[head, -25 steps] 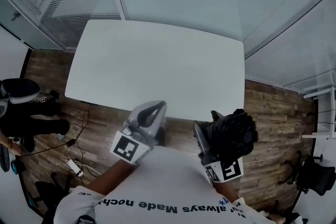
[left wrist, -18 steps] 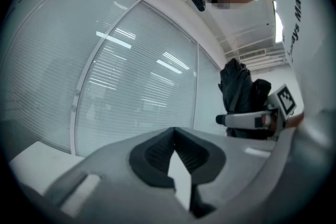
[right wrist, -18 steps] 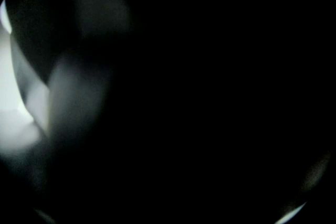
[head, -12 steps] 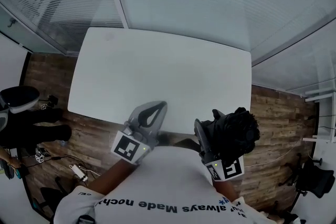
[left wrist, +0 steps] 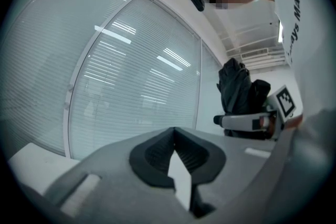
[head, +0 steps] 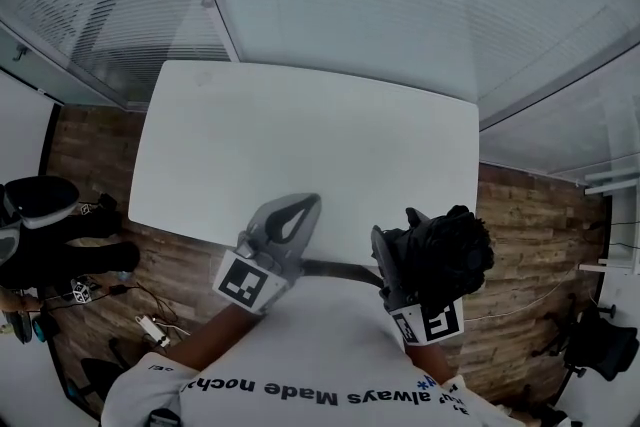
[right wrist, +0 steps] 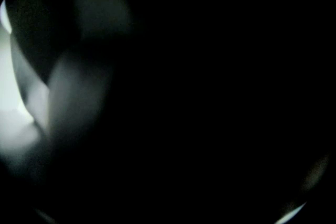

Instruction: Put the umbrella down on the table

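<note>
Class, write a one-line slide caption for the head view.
Right tool holds a folded black umbrella beside the white table; left tool empty.

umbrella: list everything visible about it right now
The umbrella is black and folded, a crumpled bundle of matte fabric in loose folds. It stands roughly upright in the right tool, which grips it near its lower end. The fabric bulges above the tool and blacks out the right gripper view. It is held in the air near the right corner of the white table closest to the person, not resting on it. No handle or tip is visible.
</note>
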### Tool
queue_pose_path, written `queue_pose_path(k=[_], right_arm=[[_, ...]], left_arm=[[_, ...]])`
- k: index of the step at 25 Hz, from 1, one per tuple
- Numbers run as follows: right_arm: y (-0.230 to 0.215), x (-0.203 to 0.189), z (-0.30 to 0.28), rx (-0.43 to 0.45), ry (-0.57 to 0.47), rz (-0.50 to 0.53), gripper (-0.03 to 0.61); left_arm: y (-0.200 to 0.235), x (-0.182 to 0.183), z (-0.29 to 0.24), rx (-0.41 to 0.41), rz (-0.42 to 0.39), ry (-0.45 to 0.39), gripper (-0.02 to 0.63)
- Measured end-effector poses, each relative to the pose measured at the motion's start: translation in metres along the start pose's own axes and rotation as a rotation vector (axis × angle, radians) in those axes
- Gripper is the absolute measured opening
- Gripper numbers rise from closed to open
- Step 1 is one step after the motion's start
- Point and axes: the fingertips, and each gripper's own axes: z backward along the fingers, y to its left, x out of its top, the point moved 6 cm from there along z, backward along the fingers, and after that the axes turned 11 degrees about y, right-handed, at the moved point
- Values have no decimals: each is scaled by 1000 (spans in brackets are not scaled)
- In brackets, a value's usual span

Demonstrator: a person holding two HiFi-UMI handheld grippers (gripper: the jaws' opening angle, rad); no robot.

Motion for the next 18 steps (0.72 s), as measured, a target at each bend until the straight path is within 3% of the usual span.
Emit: queue_pose_path(k=[11, 15, 18], right_arm=[[-52, -8, 14, 27, 28, -14, 233], [-67, -28, 2, 59, 136, -12, 233], [-78, -53, -11, 90, 232, -76, 232]], left_arm=[[-32, 9, -51, 2, -9, -1, 3], [-38, 5, -61, 6, -5, 7, 3], [-40, 2, -65, 15, -7, 14, 3]])
